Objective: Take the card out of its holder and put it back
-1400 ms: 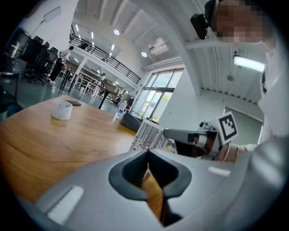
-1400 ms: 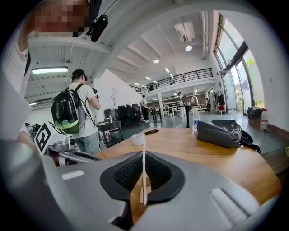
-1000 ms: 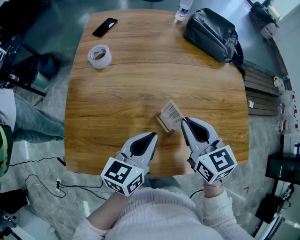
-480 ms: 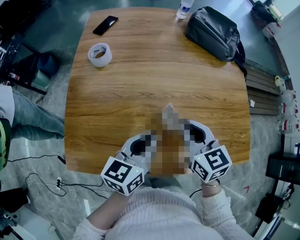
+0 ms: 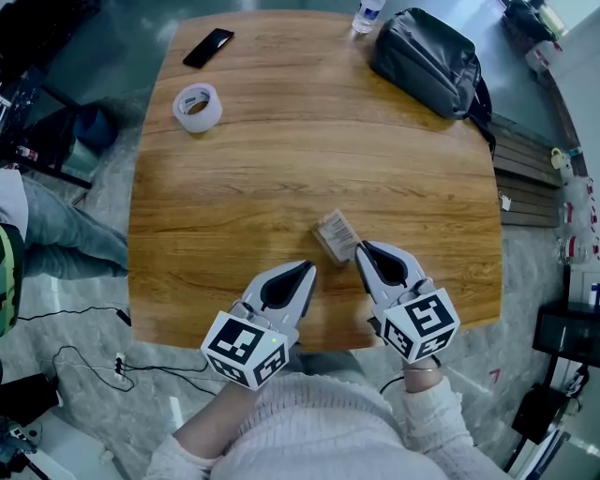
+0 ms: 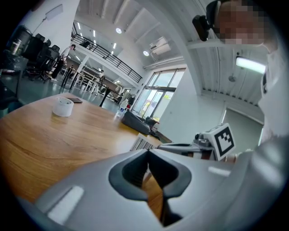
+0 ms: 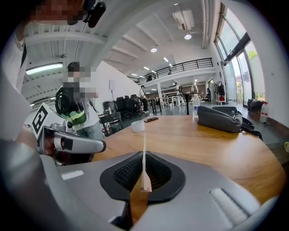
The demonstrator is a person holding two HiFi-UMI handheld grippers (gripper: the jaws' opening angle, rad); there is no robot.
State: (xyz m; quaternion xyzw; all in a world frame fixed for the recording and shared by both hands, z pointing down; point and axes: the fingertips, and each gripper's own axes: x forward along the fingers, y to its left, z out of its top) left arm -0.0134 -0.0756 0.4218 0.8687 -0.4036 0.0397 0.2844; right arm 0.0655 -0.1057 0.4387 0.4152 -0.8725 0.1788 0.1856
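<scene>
On the table [image 5: 281,169], the card [image 5: 336,236] was near your edge, its near end between the jaws of your right gripper [image 5: 361,249]. Your left gripper [image 5: 307,271] sat to its left, apart from it. The tape roll [image 5: 197,109] lay far left, with the phone [image 5: 209,49] behind it. The bag [image 5: 429,64] sat far right, with the bottle [image 5: 367,17] just left of it.

Head view: set above the near edge of the table [image 5: 281,169], facing steeply down, whole top in frame. Left gripper view: low over the tabletop, close behind own jaws, facing 1 o'clock on the head view, catching the right gripper [image 6: 169,145] at 3 o'clock. Right gripper view: equally low and close, facing 11 o'clock, catching the left gripper [image 7: 100,145] at 9 o'clock. Shared by all three: tape roll [image 5: 197,108], bag [image 5: 427,61].
</scene>
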